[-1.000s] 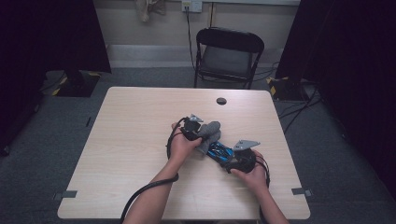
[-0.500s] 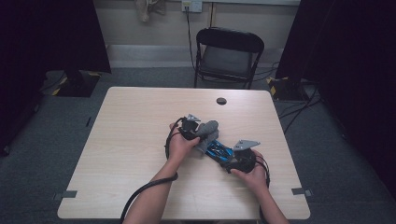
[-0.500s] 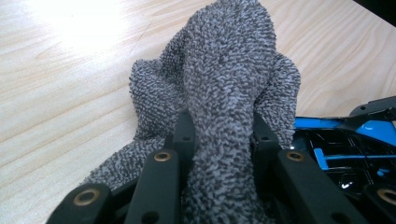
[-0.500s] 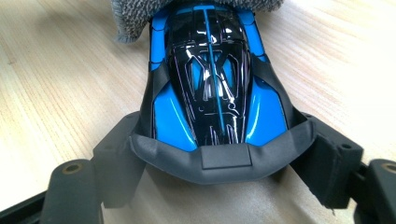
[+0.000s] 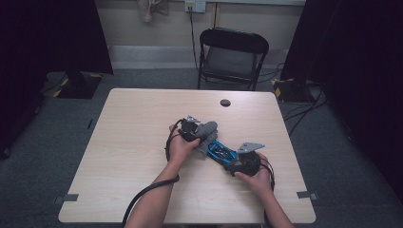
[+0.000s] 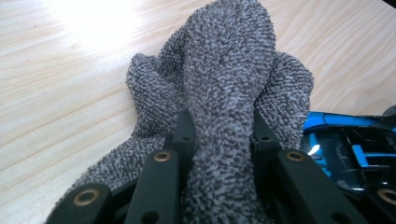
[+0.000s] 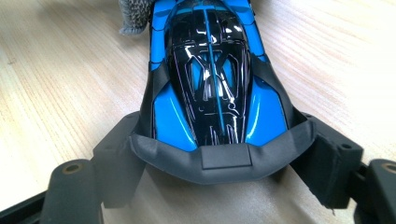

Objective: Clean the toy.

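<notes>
At mid-counter, the soft grey cloth is pinched in the left gripper jaws; the glossy, slippery toy car — light, rigid — is clamped by its tail in the right gripper.

I'm looking down on a pale wood-grain bench standing on grey carpet. There's a small dark round disc set in the benchtop near its far edge. Beyond it, a black folding chair faces me, in front of a light wall with a socket and a cable hanging from it. Dark curtains close in on both sides, and cables trail across the floor at right.
</notes>
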Action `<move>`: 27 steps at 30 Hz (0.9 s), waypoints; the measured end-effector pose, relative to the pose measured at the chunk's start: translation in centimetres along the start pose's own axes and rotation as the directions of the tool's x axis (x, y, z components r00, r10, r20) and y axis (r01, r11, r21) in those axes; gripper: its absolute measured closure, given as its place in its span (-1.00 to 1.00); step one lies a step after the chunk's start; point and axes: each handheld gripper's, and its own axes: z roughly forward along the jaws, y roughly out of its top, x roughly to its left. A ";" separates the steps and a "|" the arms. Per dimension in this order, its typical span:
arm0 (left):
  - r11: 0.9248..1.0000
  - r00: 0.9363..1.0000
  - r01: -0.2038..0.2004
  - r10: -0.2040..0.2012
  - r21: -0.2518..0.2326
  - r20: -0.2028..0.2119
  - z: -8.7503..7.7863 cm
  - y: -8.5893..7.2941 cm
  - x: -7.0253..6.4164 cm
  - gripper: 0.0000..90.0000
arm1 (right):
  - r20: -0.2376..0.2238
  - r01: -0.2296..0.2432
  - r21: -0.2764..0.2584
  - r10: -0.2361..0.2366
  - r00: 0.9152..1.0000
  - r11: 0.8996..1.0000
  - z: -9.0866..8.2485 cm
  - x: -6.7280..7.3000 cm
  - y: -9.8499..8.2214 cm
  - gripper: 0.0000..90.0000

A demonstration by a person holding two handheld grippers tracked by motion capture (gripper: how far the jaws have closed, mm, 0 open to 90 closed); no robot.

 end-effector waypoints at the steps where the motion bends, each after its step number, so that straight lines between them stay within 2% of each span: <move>1: 1.000 1.000 0.005 -0.005 -0.002 -0.005 0.0 -0.1 0.1 0.57 | 0.000 0.000 0.000 0.000 1.000 1.000 0.0 0.0 0.0 -0.46; 11: 1.000 1.000 0.017 -0.016 0.003 -0.026 -0.2 -0.3 1.0 0.57 | 0.000 0.000 0.000 0.000 1.000 1.000 0.0 0.0 0.0 -0.46; 16: 1.000 0.999 0.011 -0.011 0.004 -0.042 -0.9 -0.2 1.4 0.57 | 0.000 0.000 0.000 0.000 1.000 1.000 0.0 0.0 0.0 -0.46; 21: 1.000 0.999 0.010 -0.011 -0.019 -0.038 -1.8 0.1 1.3 0.57 | 0.000 0.000 0.000 0.000 1.000 1.000 0.0 0.0 0.0 -0.46; 22: 1.000 0.999 -0.008 0.007 -0.013 -0.038 -2.0 0.2 1.3 0.57 | 0.000 0.000 0.000 0.000 1.000 1.000 0.0 0.0 0.0 -0.46; 23: 1.000 0.999 0.001 -0.002 -0.028 -0.035 -2.2 0.3 1.2 0.57 | 0.000 0.000 0.000 0.000 1.000 1.000 0.0 0.0 0.0 -0.46; 24: 1.000 0.999 -0.015 0.014 -0.022 -0.034 -2.5 0.4 1.2 0.57 | 0.000 0.000 0.000 0.000 1.000 1.000 0.0 0.0 0.0 -0.46; 26: 0.999 1.000 -0.012 0.011 -0.043 -0.022 -3.0 0.8 0.8 0.57 | 0.000 0.000 0.000 0.000 1.000 1.000 0.0 0.0 0.0 -0.46; 27: 0.999 1.000 -0.026 0.025 -0.037 -0.016 -3.2 0.9 0.7 0.57 | 0.000 0.000 0.000 0.000 1.000 1.000 0.0 0.0 0.0 -0.46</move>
